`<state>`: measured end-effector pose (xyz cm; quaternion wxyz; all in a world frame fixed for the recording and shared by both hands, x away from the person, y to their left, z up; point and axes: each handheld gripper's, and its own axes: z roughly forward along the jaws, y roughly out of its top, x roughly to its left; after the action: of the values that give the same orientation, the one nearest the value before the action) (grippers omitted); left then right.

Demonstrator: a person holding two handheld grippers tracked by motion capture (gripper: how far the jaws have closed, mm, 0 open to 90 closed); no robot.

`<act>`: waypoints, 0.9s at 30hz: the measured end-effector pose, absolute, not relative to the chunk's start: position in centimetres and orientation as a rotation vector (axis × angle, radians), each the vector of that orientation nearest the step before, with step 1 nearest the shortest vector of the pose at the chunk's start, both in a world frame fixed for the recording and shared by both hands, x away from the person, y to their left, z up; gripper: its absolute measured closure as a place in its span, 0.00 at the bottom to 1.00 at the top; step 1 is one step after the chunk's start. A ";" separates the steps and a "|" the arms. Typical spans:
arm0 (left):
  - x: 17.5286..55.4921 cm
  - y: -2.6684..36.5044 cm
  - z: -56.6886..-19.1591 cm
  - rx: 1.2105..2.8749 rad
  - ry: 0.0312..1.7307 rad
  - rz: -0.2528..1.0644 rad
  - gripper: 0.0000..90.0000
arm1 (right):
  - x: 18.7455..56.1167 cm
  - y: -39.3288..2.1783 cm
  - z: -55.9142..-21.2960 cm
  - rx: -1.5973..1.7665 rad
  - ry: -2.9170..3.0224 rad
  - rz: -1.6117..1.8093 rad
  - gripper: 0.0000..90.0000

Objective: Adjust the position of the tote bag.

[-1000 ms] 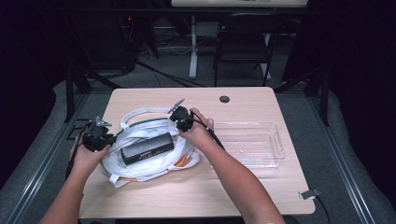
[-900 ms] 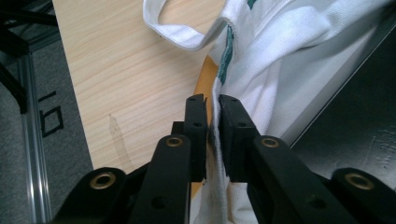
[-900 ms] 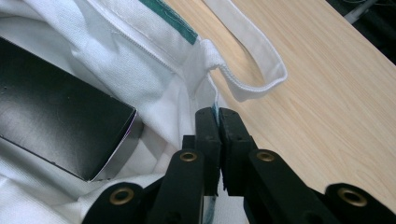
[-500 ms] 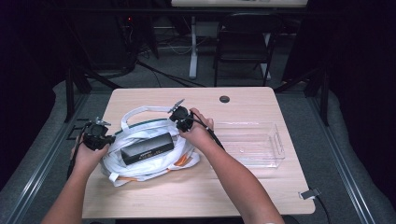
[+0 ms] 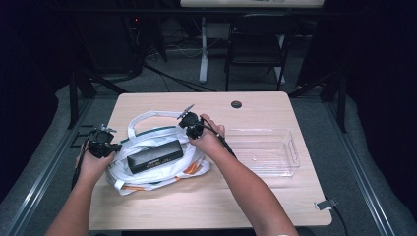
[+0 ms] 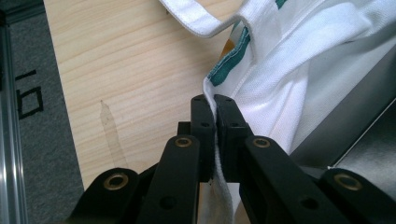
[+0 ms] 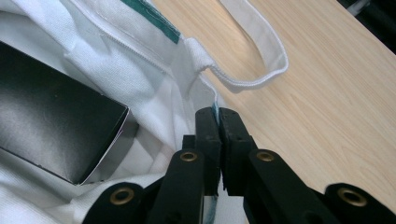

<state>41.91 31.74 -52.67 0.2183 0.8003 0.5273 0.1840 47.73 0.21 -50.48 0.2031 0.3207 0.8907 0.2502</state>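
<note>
- Pinching the bag (image 5: pixel 162 164) rim on both sides: left gripper (image 6: pixel 215 105) jaws, having just closed, are clamping cloth; right gripper (image 7: pixel 218 116) jaws are clamping its hem.
- Lying on the table (image 5: pixel 275 105), the bag is cradling a box (image 5: pixel 155 156); lifting both hems evenly should be opening the mouth.

Left tool (image 6: pixel 215 105): black jaws showing brass-coloured pivot pins and small screw holes. Right tool (image 7: pixel 218 116): same black linkage, brass pins. Black cable trailing from right tool along forearm. Forearms showing bare, no sleeves.
</note>
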 end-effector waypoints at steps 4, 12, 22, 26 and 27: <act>42.0 31.8 -52.8 2.218 1.463 0.501 0.97 | 47.7 0.3 -50.7 0.905 2.482 0.687 0.97; 42.0 31.8 -52.7 2.225 1.452 0.505 0.97 | 47.8 0.4 -50.9 0.914 2.482 0.685 0.97; 41.6 32.1 -51.3 2.201 1.405 0.517 0.84 | 47.6 0.4 -50.5 0.903 2.480 0.694 0.97; 41.4 32.1 -50.3 2.203 1.381 0.538 0.77 | 47.5 0.2 -50.3 0.903 2.485 0.704 0.94; 41.4 32.1 -50.1 2.209 1.376 0.537 0.74 | 47.5 0.2 -50.3 0.901 2.488 0.708 0.93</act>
<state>41.39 32.13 -50.12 0.2398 0.8071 0.5026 0.1962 47.47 0.24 -50.30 0.2001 0.3222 0.8900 0.2531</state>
